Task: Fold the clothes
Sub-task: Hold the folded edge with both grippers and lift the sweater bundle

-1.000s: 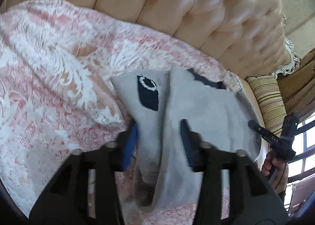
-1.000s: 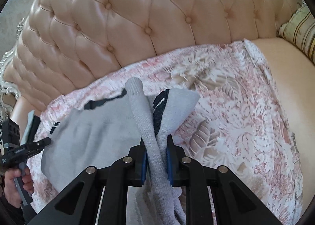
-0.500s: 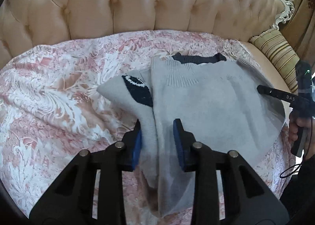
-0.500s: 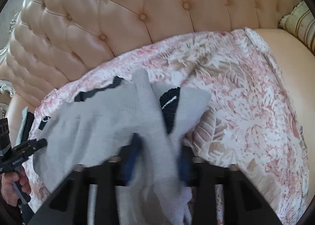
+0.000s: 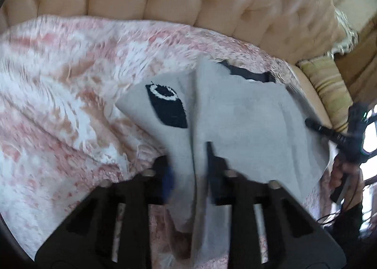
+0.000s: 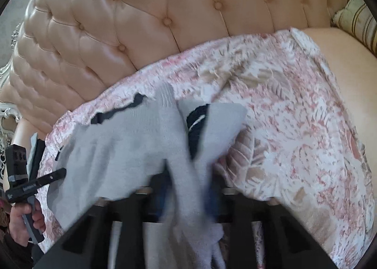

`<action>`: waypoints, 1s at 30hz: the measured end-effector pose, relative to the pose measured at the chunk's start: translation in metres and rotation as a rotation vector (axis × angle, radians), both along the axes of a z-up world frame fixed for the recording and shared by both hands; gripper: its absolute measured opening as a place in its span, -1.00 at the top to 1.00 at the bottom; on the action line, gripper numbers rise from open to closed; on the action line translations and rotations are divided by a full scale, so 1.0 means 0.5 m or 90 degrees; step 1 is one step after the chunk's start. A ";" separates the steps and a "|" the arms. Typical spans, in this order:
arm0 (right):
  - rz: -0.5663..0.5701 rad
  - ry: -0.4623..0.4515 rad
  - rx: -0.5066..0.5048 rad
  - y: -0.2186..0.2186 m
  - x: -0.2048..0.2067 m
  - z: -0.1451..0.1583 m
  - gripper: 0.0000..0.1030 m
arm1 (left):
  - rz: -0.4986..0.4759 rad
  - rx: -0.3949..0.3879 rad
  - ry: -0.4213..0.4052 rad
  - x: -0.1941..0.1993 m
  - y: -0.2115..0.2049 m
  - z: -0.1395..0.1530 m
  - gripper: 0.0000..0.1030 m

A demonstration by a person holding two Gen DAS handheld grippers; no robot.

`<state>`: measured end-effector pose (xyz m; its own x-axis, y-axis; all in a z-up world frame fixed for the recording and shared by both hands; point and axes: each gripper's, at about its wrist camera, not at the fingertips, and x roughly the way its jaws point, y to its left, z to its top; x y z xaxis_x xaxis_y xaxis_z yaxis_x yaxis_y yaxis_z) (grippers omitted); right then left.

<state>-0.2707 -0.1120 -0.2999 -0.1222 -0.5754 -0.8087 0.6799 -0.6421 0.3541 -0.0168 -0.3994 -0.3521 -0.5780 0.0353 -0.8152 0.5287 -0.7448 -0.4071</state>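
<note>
A grey sweater point(image 5: 247, 123) with a black collar point(image 5: 249, 74) and a black patch ringed in white point(image 5: 167, 106) lies bunched on a pink-and-white floral spread point(image 5: 59, 104). A fold of it fills my left gripper point(image 5: 189, 170), whose jaws are closing and press on the cloth. In the right wrist view the sweater point(image 6: 113, 151) is blurred. There my right gripper point(image 6: 186, 189) grips a grey sleeve running up between its jaws, which are closing. Each gripper shows at the edge of the other's view, held by a hand point(image 6: 21, 217).
A tufted beige backrest point(image 6: 141, 22) rises behind the spread. A striped cushion point(image 5: 329, 85) lies at the right end on bare beige upholstery point(image 6: 341, 52). An ornate silver frame edge point(image 6: 9, 109) shows at far left.
My left gripper's jaws have narrowed from wide apart onto the sweater fold, and its view has rolled and shifted. The right gripper keeps the sleeve, which has swung slightly.
</note>
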 end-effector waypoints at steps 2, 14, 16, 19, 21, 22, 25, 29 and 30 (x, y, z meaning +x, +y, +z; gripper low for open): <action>0.004 0.024 -0.014 -0.004 0.007 0.025 0.72 | -0.003 -0.018 0.004 0.001 0.006 0.029 0.68; 0.023 0.076 -0.068 0.031 0.086 0.227 0.72 | 0.094 0.118 0.105 0.126 0.070 0.212 0.70; 0.029 0.074 -0.060 0.060 0.118 0.252 0.72 | 0.112 0.151 0.127 0.176 0.117 0.222 0.70; 0.030 0.066 -0.011 0.119 0.169 0.242 0.72 | 0.109 0.156 0.130 0.242 0.208 0.202 0.70; 0.023 0.044 0.028 0.154 0.193 0.198 0.72 | 0.092 0.148 0.116 0.272 0.263 0.161 0.70; 0.020 0.033 0.050 0.168 0.205 0.171 0.72 | 0.085 0.149 0.104 0.284 0.282 0.134 0.70; 0.002 0.019 0.112 0.197 0.230 0.094 0.72 | 0.078 0.142 0.083 0.320 0.320 0.067 0.70; -0.044 -0.006 0.114 0.227 0.224 0.047 0.56 | 0.102 0.174 0.107 0.360 0.309 0.028 0.02; -0.055 -0.013 0.108 0.233 0.220 0.045 0.53 | 0.093 0.180 0.119 0.364 0.309 0.024 -0.08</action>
<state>-0.1606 0.0046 -0.2775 -0.1475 -0.4181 -0.8963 0.6141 -0.7492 0.2484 0.1650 -0.2447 -0.3399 -0.7322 0.1506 -0.6642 0.5177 -0.5106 -0.6865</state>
